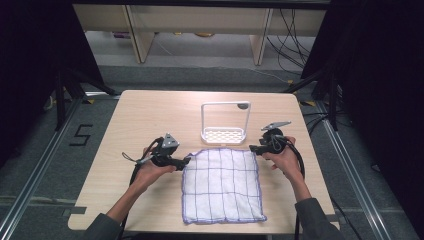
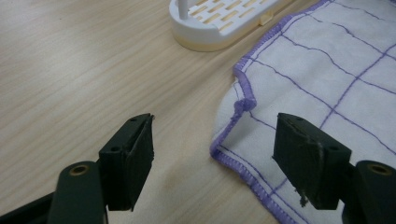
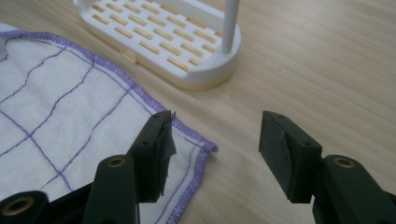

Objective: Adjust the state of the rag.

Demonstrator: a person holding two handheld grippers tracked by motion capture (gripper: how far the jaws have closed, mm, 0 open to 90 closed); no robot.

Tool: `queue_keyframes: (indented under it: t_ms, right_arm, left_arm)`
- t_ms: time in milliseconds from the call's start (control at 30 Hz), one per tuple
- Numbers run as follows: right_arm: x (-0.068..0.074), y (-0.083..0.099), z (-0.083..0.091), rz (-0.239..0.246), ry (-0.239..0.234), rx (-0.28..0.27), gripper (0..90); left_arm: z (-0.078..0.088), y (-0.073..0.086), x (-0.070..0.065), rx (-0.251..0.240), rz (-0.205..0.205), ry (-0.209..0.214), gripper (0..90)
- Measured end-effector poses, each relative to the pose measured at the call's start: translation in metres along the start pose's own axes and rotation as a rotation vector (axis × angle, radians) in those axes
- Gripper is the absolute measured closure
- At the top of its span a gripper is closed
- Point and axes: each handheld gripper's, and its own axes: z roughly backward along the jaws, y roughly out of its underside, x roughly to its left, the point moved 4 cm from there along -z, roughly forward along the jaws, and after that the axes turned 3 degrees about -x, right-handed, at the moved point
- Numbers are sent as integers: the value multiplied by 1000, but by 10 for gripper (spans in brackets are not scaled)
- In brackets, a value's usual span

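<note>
White cotton cloth with purple grid stitching (image 1: 222, 185), flat on the wooden desk (image 1: 150, 115): light, limp, best pinched at its far corners. Left gripper (image 1: 187, 160) and right gripper (image 1: 252, 147) jaws wide, empty.

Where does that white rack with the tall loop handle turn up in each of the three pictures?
High view: the rack stands mid-table, just beyond the cloth's far edge.
Left gripper view: its slotted base is at the top, centre, beside the cloth's corner.
Right gripper view: the base and one post lie at the top, left of centre.
Shared landmark: the cloth's purple-stitched far edge runs next to the rack in all three.
</note>
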Motion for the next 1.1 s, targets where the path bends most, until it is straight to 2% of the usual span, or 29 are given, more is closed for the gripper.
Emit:
queue_keyframes:
  t_ms: [33,100,133,167,200,233,267,300,367,400,467,500,533,567,633,667,700,767,800,867,900,933,967,1033,1067,1100]
  right_arm:
    - [2,0,0,1,-7,32,455]
    - [5,0,-2,-1,-13,41,455]
    - [9,0,-5,3,-12,64,454]
    - [9,0,-8,5,-8,54,454]
    - [10,0,-8,12,-15,70,453]
    - [13,0,-8,-22,-19,84,452]
    - [10,1,-10,19,-11,80,451]
    - [11,1,-11,10,-16,90,451]
    - [13,2,-14,1,-16,94,454]
    - [13,3,-17,4,-20,78,455]
    - [14,3,-17,12,-19,102,457]
    - [13,4,-20,23,-7,84,458]
    - [14,4,-20,8,-17,87,460]
    - [13,5,-21,24,-14,99,462]
    - [13,5,-21,16,-8,109,474]
    - [14,6,-21,0,-10,113,483]
    - [12,6,-21,17,-1,111,485]
    - [12,7,-21,4,-4,116,506]
    - [9,7,-22,37,4,104,514]
    - [8,7,-21,17,2,104,543]
    - [7,8,-21,20,5,103,552]
    - [9,8,-22,-18,5,91,568]
    - [10,8,-22,-23,1,94,598]
    - [7,9,-25,3,-7,82,664]
    - [7,10,-23,-3,-19,112,686]
    - [7,12,-25,-1,-27,112,725]
  left_arm:
    - [0,0,0,0,0,0,285]
    - [-2,2,3,7,-10,-1,285]
    - [-3,3,6,11,0,-10,287]
    - [-3,3,7,8,3,-8,288]
    - [-4,3,7,-4,6,-9,290]
    - [-5,2,8,-6,10,4,291]
    - [-6,2,7,-14,22,15,291]
    - [-7,2,5,-19,26,25,291]
    - [-11,2,2,-9,6,31,292]
    - [-13,2,0,-1,-12,35,293]
    - [-17,3,-3,9,-21,44,305]
    - [-19,2,-4,8,-27,44,317]
    - [-20,2,-5,5,-36,48,331]
    - [-21,2,-5,0,-41,51,350]
    - [-22,1,-5,-16,-54,59,395]
    - [-23,1,-5,-20,-58,72,441]
    - [-23,2,-6,-25,-64,87,489]
    - [-23,2,-9,-36,-80,103,601]
    - [-24,2,-10,-47,-91,108,658]
    - [-23,1,-12,-53,-96,110,736]
    - [-23,0,-12,-56,-97,108,765]
    - [-23,0,-12,-61,-98,105,785]
    - [-23,0,-12,-59,-98,109,798]
    - [-23,1,-11,-58,-108,105,825]
    - [-23,2,-10,-57,-104,105,836]
    - [-22,2,-9,-56,-100,104,843]
